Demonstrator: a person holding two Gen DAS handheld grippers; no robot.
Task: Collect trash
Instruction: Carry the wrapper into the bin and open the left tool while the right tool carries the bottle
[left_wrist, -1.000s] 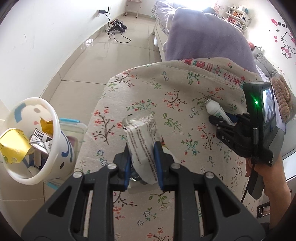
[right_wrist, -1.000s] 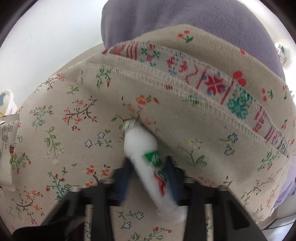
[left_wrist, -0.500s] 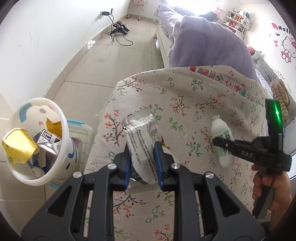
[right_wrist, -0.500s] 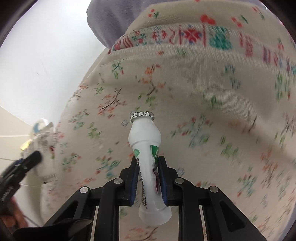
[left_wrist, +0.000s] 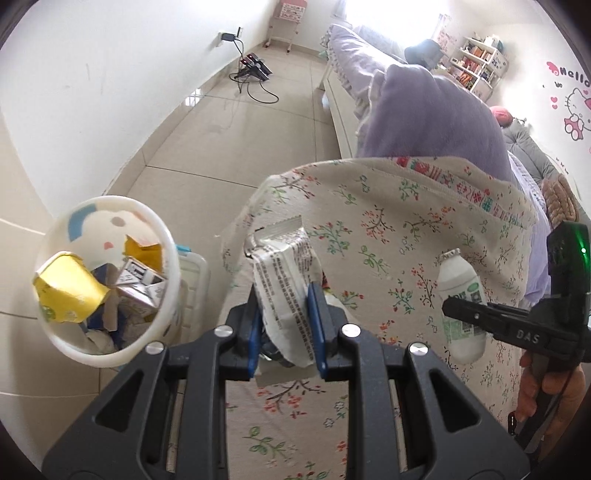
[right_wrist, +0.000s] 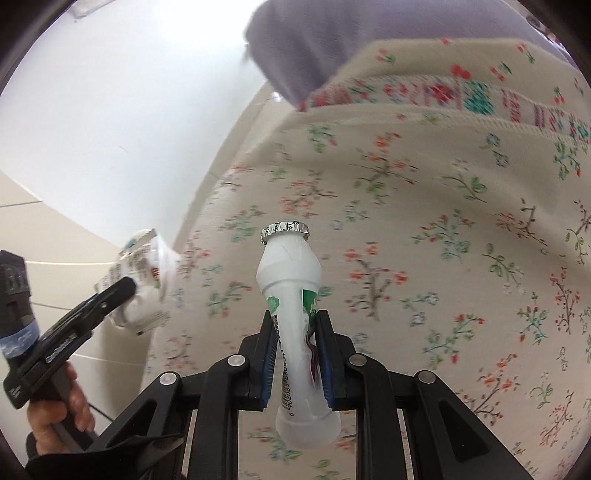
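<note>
Floral bedspread (left_wrist: 388, 236) under wrapper-clamping left gripper (left_wrist: 286, 325), bottle-clamping right gripper (right_wrist: 295, 354).

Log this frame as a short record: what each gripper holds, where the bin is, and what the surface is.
left gripper: shut on wrapper
right gripper: shut on bottle, foil cap on
bin: left of the wrapper, holds yellow and printed trash
surface: floral cloth
both items: lifted off the cloth, not yet over the bin

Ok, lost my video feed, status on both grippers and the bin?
Left gripper shut on wrapper. Right gripper shut on bottle. Bin left of wrapper, part full. Nothing between.
</note>
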